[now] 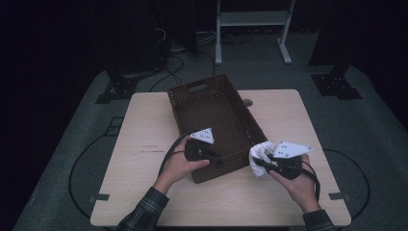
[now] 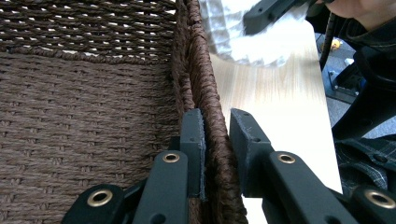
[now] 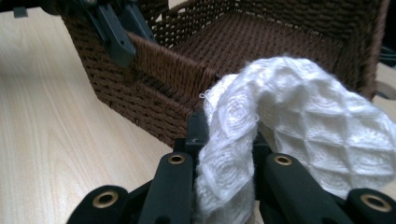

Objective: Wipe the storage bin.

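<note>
A brown woven basket stands in the middle of the wooden table, with nothing visible on its floor. My left gripper is shut on its near wall, one jaw inside and one outside the rim. The right gripper is shut on a white waffle-weave cloth, held above the table just right of the basket's near right corner. In the right gripper view the cloth bulges up between the jaws, and the basket lies close ahead with the left gripper clamped on its rim. The cloth hangs beside the basket.
The table has bare wood on both sides of the basket and along its front edge. A white metal stand and cables lie on the dark floor behind the table.
</note>
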The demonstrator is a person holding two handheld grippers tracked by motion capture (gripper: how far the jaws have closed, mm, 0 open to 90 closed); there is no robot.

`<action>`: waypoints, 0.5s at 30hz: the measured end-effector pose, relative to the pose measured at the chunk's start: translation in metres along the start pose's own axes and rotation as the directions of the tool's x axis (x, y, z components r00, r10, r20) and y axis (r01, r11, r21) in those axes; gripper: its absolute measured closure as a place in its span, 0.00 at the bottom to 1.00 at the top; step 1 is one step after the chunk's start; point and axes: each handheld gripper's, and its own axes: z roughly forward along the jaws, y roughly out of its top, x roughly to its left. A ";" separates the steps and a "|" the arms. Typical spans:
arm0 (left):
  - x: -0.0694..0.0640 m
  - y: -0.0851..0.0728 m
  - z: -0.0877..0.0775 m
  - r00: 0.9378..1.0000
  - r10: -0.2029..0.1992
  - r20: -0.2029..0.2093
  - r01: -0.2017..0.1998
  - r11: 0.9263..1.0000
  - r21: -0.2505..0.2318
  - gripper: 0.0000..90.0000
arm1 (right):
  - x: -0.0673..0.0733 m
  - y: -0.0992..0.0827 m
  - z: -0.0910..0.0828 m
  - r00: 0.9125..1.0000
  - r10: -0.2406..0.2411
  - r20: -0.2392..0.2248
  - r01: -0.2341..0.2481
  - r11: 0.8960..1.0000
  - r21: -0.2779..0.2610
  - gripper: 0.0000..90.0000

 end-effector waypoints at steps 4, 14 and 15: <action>0.000 0.000 0.000 1.000 0.001 -0.001 -0.001 1.000 0.002 0.83 | 0.000 -0.005 0.010 1.000 0.003 -0.011 -0.003 1.000 0.029 0.87; 0.000 0.000 0.000 1.000 0.002 -0.001 -0.002 1.000 0.004 0.83 | -0.001 -0.016 0.029 1.000 0.002 -0.026 0.000 0.995 0.098 0.87; 0.000 0.000 0.000 1.000 0.004 -0.002 -0.004 1.000 0.006 0.83 | -0.001 -0.017 0.030 1.000 0.006 -0.026 -0.003 0.995 0.102 0.87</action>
